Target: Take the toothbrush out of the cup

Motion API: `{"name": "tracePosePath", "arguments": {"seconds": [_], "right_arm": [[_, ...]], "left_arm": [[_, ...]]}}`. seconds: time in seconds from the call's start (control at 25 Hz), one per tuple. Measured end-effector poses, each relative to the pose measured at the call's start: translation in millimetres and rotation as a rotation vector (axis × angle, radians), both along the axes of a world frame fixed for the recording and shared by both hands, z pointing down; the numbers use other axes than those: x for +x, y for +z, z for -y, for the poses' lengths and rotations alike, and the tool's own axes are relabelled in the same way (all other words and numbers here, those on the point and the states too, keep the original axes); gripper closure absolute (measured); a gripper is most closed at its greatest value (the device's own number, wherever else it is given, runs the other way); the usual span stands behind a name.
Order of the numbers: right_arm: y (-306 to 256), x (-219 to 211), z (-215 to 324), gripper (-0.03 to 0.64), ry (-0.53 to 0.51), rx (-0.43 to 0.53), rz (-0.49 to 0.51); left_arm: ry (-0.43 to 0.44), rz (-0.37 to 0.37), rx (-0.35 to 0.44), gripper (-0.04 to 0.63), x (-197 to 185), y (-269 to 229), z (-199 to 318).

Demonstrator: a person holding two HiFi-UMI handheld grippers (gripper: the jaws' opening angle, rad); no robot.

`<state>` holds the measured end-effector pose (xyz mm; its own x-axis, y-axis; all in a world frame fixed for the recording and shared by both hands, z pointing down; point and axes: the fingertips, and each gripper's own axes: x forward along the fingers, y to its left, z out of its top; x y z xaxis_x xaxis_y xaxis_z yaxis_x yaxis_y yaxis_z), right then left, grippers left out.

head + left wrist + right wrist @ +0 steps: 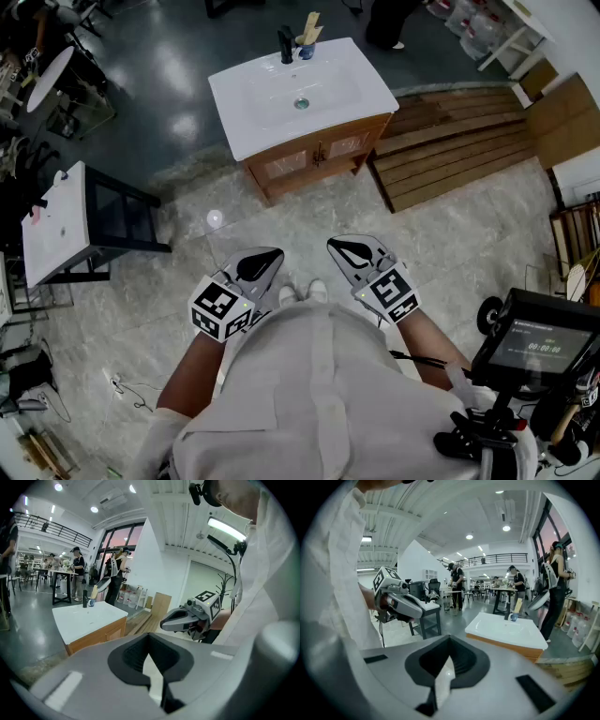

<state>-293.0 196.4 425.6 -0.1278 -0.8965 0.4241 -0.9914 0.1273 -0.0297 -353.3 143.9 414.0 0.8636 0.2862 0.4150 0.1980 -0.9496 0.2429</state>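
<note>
A blue cup (307, 50) stands at the back edge of a white sink vanity (272, 103), next to a black faucet (286, 44). A tan toothbrush (311, 26) sticks up out of the cup. Both grippers are held close to the person's body, well short of the vanity. My left gripper (276, 254) is shut and empty. My right gripper (334, 247) is shut and empty too. In the left gripper view the cup (91, 603) and toothbrush (94, 591) are small and far off. The right gripper view shows the cup (513, 617) and toothbrush (517, 605) across the basin.
A small white table on a black frame (56, 220) stands at the left. A wooden pallet (450, 141) and cardboard sheets (562, 117) lie right of the vanity. A screen on a stand (539, 347) is at my right. People (557, 588) stand beyond the vanity.
</note>
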Motion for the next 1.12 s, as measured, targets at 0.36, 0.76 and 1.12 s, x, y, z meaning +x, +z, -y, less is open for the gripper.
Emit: {"name": "tracePosePath", "arguments": {"seconds": [0.36, 0.76, 1.12], "right_arm": [[9, 20, -20, 0.612, 0.045, 0.004, -0.019], [29, 100, 16, 0.612, 0.159, -0.027, -0.006], [19, 168, 104, 0.612, 0.271, -0.067, -0.009]], "left_arm": [[0.013, -0.037, 0.011, 0.589, 22, -10, -12], [0.095, -0.059, -0.013, 0.589, 107, 7, 39], [0.201, -0.095, -0.010, 0.589, 179, -3, 134]]}}
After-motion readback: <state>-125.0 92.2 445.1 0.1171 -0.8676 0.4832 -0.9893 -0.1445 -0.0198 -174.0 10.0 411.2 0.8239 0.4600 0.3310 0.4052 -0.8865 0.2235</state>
